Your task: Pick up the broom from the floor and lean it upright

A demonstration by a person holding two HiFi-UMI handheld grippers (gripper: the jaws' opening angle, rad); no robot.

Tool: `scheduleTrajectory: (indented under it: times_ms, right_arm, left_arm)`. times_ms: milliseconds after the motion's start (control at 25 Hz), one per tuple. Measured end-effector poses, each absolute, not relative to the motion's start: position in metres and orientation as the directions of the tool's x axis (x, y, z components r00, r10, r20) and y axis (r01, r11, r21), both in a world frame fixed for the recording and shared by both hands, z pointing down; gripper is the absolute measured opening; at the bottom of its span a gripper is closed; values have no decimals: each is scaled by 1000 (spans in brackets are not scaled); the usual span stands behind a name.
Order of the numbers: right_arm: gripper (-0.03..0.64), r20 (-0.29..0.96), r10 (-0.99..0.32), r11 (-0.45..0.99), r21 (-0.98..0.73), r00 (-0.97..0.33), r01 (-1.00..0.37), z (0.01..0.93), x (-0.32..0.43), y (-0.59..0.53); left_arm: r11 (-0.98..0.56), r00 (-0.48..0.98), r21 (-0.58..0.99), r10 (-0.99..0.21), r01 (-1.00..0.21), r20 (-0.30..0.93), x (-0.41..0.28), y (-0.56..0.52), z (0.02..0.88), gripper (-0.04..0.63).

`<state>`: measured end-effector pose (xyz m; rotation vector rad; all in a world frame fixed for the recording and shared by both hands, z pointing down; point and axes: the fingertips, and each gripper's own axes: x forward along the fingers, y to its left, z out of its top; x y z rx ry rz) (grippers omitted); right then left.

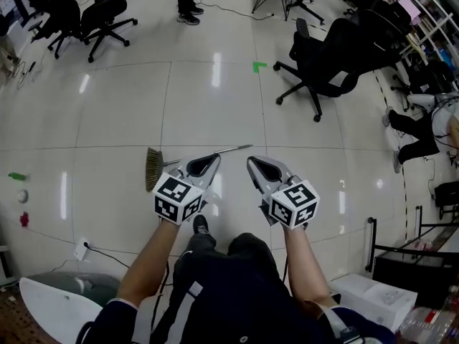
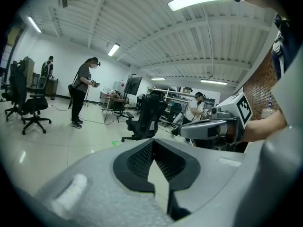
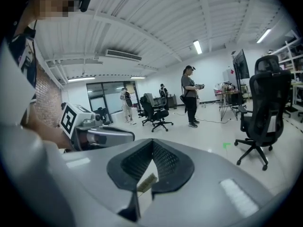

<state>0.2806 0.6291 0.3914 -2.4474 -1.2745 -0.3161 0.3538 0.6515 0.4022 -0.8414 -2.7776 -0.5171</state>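
Head view: the broom (image 1: 153, 169) lies flat on the floor (image 1: 215, 99), brush end left, stick going right. The left claw (image 1: 211, 160) is over the stick, and the right claw (image 1: 253, 163) is near its right end.

Left gripper view: the left claw (image 2: 151, 142) is pinched shut with nothing in it.

Right gripper view: the right claw (image 3: 152, 142) is shut too. I think one claw should open wide first, then go low and pinch the stick.
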Motion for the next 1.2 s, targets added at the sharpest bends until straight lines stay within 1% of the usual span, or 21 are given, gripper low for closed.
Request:
scheduleTrajectory:
  times_ms: [360, 640, 760, 960, 1120, 1200]
  right_arm:
    - [3, 381, 799, -391, -260, 466, 883, 428, 196, 681]
    - [3, 390, 832, -313, -259, 395, 914, 486, 111, 722]
    - [3, 398, 840, -275, -277, 370, 921, 526, 82, 742]
    - [3, 417, 858, -178, -306, 300, 935, 616, 46, 766]
    - [3, 419, 873, -114, -323, 250, 940, 696, 32, 788]
    - [3, 428, 875, -84, -325, 226, 942, 737, 31, 794]
  left_arm:
    - [839, -861, 285, 350, 463, 369, 272, 716, 448, 0]
    - [880, -838, 268, 222, 392, 498, 185, 757, 538, 1]
    - [908, -809, 232, 167, 349, 564, 153, 778, 598, 2]
    - [949, -751, 193, 62, 248, 657, 119, 809, 726, 3]
    - [953, -728, 212, 14, 217, 685, 102, 836, 833, 27]
    - [958, -704, 208, -8, 199, 710, 97, 847, 886, 58]
